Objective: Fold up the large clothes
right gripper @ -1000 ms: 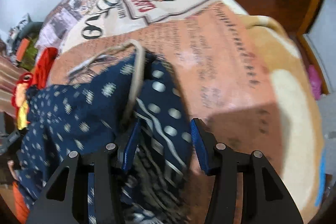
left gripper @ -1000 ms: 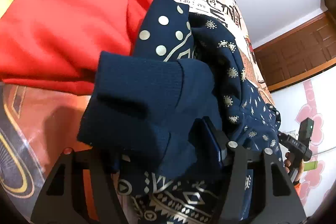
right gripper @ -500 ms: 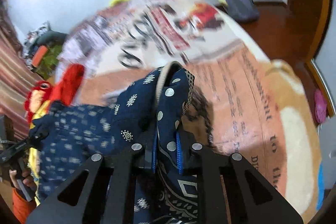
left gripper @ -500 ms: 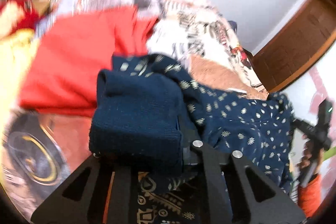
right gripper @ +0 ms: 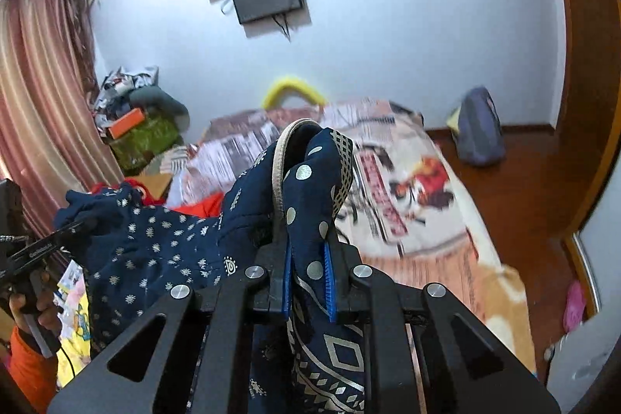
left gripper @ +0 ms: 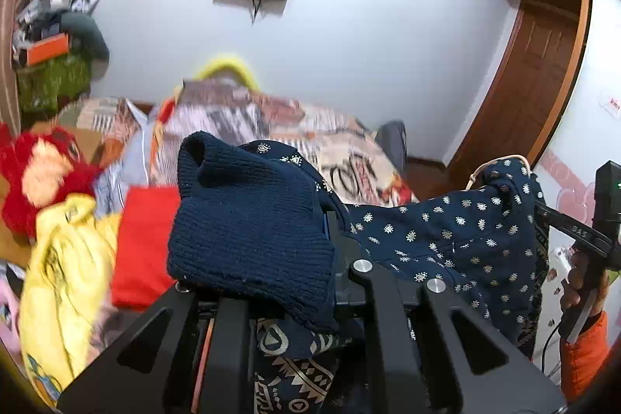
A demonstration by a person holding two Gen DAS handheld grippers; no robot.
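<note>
1. We are holding the navy patterned garment (left gripper: 458,239) up above the bed (right gripper: 407,204), stretched between our two hands, so it is hanging over the near edge of the bed rather than lying on it.
2. Our left hand-held gripper (left gripper: 330,258) is clamped on the thick ribbed cuff (left gripper: 248,216), and our right hand-held gripper (right gripper: 308,282) is clamped on a dotted edge with a pale trim.
3. We are judging the fabric soft and limp, heavier at the knit cuff; pinching hems and corners should be keeping it from sliding.
4. We are not seeing the lower half of the garment, cut off below both views, and the bed cover is blurring.
</note>
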